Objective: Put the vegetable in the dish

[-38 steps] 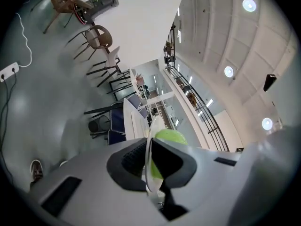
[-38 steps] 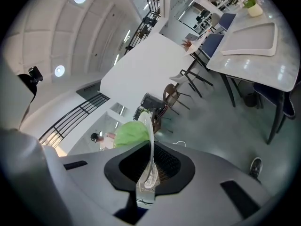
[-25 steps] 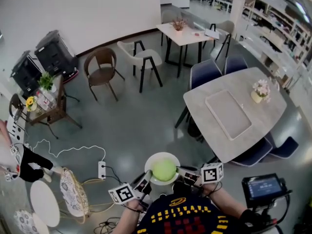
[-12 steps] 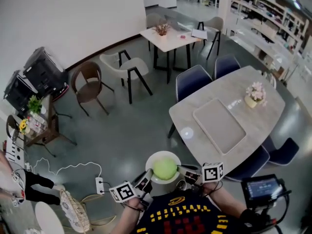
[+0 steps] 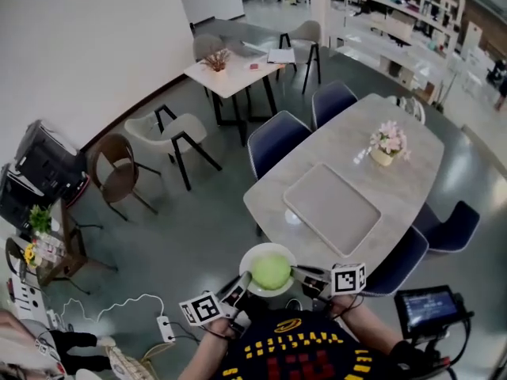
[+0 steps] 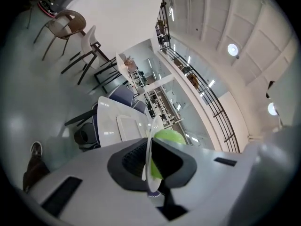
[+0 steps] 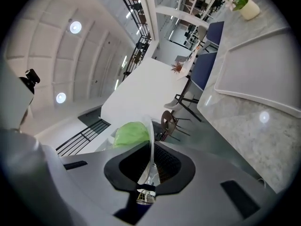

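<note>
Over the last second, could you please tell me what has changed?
The person has carried the white dish toward the grey table, which now lies just ahead. Unchanged: left gripper and right gripper stay clamped on its rim, green vegetable inside.

I saw the dish point(image 5: 252, 257) as thin, white and glossy, glazed ceramic or hard plastic, I couldn't tell which; the vegetable point(image 5: 271, 272) looked matt, crinkled and leafy; the pads point(image 6: 133, 158) of the left gripper point(image 5: 242, 283) were dark, matt and ribbed, rubber-like, set in smooth grey plastic. The table point(image 5: 348, 145) had a marbled, stone-look top with a soft sheen; the tray point(image 5: 331, 208) looked smooth and matt; the floor point(image 5: 186, 232) was polished and shiny; the blue chairs point(image 5: 273, 137) looked cloth-covered.
</note>
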Demonstrator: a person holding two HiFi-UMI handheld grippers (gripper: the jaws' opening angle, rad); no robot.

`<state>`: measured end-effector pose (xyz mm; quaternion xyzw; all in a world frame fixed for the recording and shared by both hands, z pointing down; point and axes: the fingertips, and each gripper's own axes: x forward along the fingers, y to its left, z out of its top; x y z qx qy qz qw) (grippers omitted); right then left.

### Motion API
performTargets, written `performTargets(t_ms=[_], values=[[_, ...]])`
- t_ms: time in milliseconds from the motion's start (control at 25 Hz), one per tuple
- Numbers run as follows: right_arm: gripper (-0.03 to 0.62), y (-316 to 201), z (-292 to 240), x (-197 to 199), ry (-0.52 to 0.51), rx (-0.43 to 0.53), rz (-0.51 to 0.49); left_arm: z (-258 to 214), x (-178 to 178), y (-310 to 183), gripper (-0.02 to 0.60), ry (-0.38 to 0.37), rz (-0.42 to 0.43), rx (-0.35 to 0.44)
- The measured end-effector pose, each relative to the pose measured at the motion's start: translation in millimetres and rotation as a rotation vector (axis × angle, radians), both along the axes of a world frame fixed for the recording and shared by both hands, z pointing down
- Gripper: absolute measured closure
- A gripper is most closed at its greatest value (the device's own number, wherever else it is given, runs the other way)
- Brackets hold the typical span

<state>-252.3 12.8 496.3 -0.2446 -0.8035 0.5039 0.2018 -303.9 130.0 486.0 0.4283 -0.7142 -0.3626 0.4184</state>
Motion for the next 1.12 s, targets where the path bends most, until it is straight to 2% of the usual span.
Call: performTargets(t_ms=[160,400,480,560,600,640,720,760,1000,1120], values=[[0.571,-21.1,11.1,-2.7,0.039,-0.009,0.065,7.0,-11.1,-22.5,0.568,0.032,0.061,-0.009],[0.571,-48.4,21.3,-30.1,0.055,-0.017,0.159,23.3,-47.3,-57.3,0.568,0.101,0.133,-0.019],[0.571,-61.4,21.2,-38.8,0.065,-0.006,0.208,17.2,-58.6,-77.7,0.568,0.127,0.18,0.027],[0.571,-77.3,18.5,-48.2,0.068,0.008,0.259,1.9,-67.5,-107.7,0.568,0.181,0.235,0.141],[0.571,-86.3,19.1,-52.6,0.074,0.009,0.287,-1.4,-73.3,-121.5,0.568,0.195,0.265,0.17],[0.571,-95.2,20.3,-56.6,0.08,0.004,0.318,1.8,-81.4,-131.2,0.568,0.184,0.299,0.147],[0.571,-110.9,22.2,-62.8,0.091,-0.008,0.384,14.3,-99.0,-144.4,0.568,0.139,0.365,0.037],[0.571,-118.5,22.6,-65.0,0.095,-0.005,0.418,16.6,-105.9,-153.1,0.568,0.127,0.4,0.007],[0.571,-166.0,19.3,-64.9,0.117,0.004,0.624,19.2,-124.8,-218.8,0.568,0.086,0.626,-0.009],[0.571,-180.1,20.1,-55.0,0.107,-0.004,0.745,22.9,-117.7,-246.1,0.568,0.107,0.751,0.017]])
